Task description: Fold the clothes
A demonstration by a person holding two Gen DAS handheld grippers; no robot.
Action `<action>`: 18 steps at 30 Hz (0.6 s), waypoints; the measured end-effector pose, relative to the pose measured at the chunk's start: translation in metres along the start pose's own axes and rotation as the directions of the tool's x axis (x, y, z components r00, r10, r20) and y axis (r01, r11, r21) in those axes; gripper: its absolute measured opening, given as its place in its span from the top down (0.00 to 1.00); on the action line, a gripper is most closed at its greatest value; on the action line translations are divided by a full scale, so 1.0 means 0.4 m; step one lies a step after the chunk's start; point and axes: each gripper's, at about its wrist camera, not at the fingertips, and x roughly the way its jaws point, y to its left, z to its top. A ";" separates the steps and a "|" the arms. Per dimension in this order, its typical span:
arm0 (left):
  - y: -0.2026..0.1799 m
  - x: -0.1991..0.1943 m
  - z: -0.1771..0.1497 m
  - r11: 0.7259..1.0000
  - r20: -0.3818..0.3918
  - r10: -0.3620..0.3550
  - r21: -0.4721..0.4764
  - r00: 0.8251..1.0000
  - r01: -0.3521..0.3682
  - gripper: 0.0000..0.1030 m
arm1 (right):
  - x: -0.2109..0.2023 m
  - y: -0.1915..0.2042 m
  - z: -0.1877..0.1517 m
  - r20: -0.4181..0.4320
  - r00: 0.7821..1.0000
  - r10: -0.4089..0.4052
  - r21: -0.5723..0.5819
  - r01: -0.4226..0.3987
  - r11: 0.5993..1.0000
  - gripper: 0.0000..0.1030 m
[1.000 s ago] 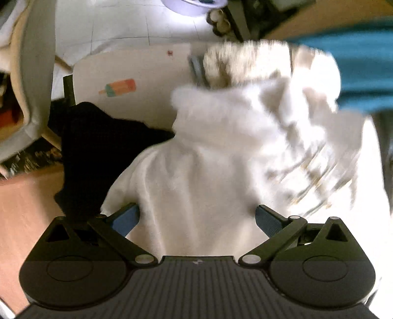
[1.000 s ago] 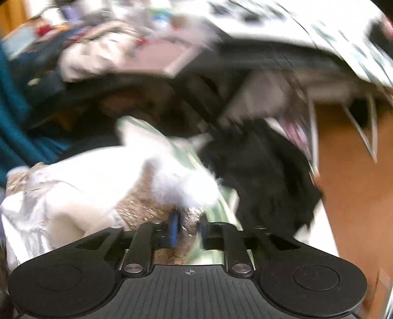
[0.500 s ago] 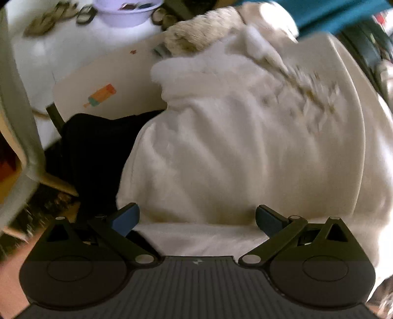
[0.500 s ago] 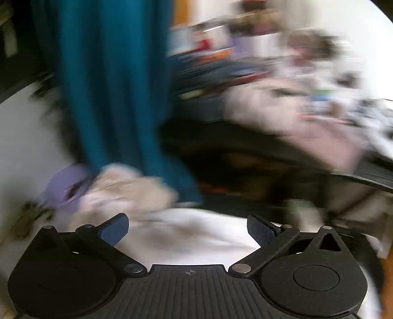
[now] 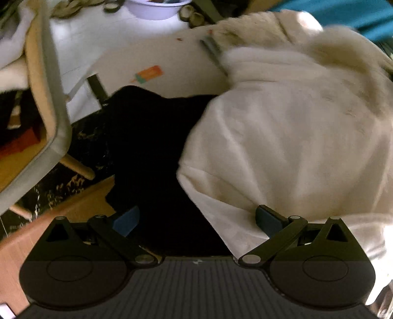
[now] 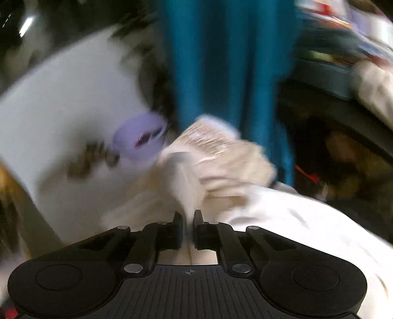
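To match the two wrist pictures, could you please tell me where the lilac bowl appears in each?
Left wrist: the lilac bowl sits at the top edge, left of centre, on pale floor.
Right wrist: the bowl shows blurred, left of centre.
Shared landmark: the white garment, with teal cloth behind.

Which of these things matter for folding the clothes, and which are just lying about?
Part of the job:
- fluffy white fleece garment
- crumpled black garment
- right gripper, its jaws just closed on a fold of the white fleece
- left gripper, open

Just lying about:
- round lavender plastic bowl
- hanging teal cloth
- pale table with a popsicle picture
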 end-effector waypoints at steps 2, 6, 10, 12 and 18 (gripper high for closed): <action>0.005 -0.014 0.017 1.000 0.037 -0.010 -0.005 0.999 0.011 0.00 | -0.099 -0.097 -0.013 0.055 0.998 0.006 0.157 -0.014 0.987 0.93; -0.024 -0.049 0.061 0.995 0.062 -0.086 0.063 0.994 0.082 0.00 | -0.266 -0.219 -0.103 0.124 0.981 -0.149 0.221 0.119 0.968 0.93; -0.107 -0.067 0.096 0.958 0.030 -0.180 0.231 0.983 0.168 0.00 | -0.352 -0.343 -0.219 0.082 0.943 -0.323 0.317 0.283 0.905 1.00; -0.169 -0.054 0.106 0.920 -0.022 -0.189 0.345 0.982 0.185 0.00 | -0.377 -0.408 -0.273 0.049 0.918 -0.393 0.433 0.335 0.837 1.00; -0.216 0.045 0.156 0.933 -0.106 -0.168 0.305 0.980 0.193 0.00 | -0.424 -0.467 -0.322 0.073 0.941 -0.331 0.587 0.227 0.777 0.84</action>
